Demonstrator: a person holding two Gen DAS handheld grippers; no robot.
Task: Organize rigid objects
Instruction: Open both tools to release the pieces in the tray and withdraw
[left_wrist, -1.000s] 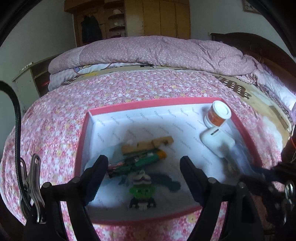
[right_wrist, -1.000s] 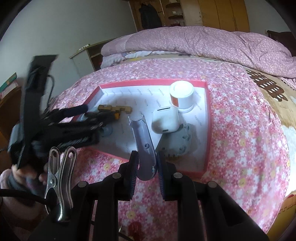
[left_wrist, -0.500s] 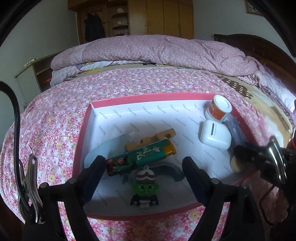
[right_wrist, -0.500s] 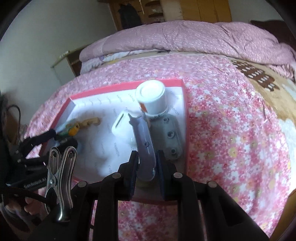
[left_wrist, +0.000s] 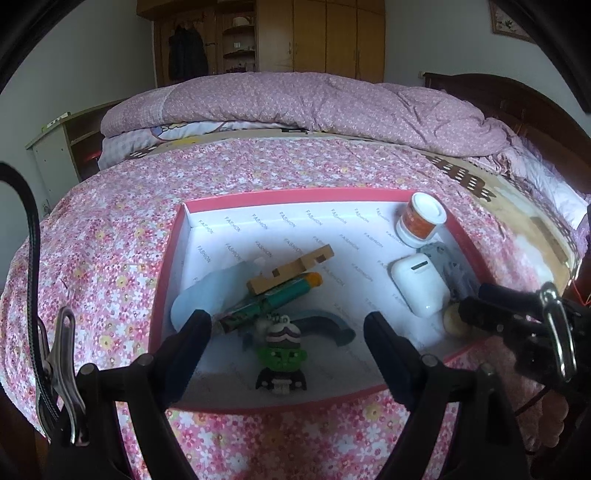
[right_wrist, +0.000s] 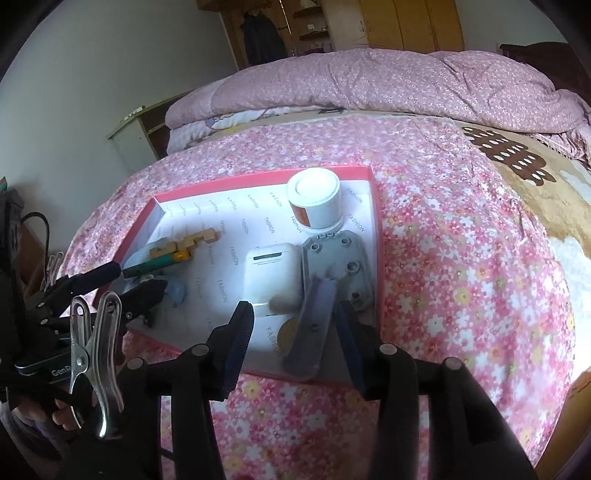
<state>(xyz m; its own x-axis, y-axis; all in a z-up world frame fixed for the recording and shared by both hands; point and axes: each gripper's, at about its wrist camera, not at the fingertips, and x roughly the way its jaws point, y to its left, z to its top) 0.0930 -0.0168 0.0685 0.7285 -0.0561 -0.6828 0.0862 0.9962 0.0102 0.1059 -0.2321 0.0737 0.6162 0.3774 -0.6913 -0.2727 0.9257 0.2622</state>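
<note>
The grey curved plastic piece (right_wrist: 314, 325) that the right gripper (right_wrist: 293, 332) was pinching a second ago now lies in the shallow pink-rimmed white box (right_wrist: 258, 176). The jaws have just been opening and stand apart, the piece between them with a gap on the left side; on the right side I cannot tell whether the finger touches it. In the right wrist view the piece rests near the box's front right corner, its far end on the flat grey plate with holes (right_wrist: 338, 258), with the white rounded earbud case (right_wrist: 271, 275) just beside and the white jar with an orange label (right_wrist: 314, 201) further back. A round yellowish disc (right_wrist: 288, 330) shows beside the piece.

From the left wrist view, the left gripper (left_wrist: 288, 332) is spread wide and empty, hovering over the near edge of the box above the green-faced keychain figure (left_wrist: 281, 360). Behind that lie a green and orange tube (left_wrist: 271, 301), a notched wooden block (left_wrist: 291, 271), a pale blue soft-looking shape (left_wrist: 207, 295) and a dark grey curved strip (left_wrist: 328, 323). The right gripper's black fingers (left_wrist: 495, 306) reach in from the right.

It looks to me like the set-down of one item is just finishing. Next the right hand should back straight out without dragging the piece, then go for whatever is left outside the box; nothing else is visible on the flowered bedspread (left_wrist: 110, 258).
</note>
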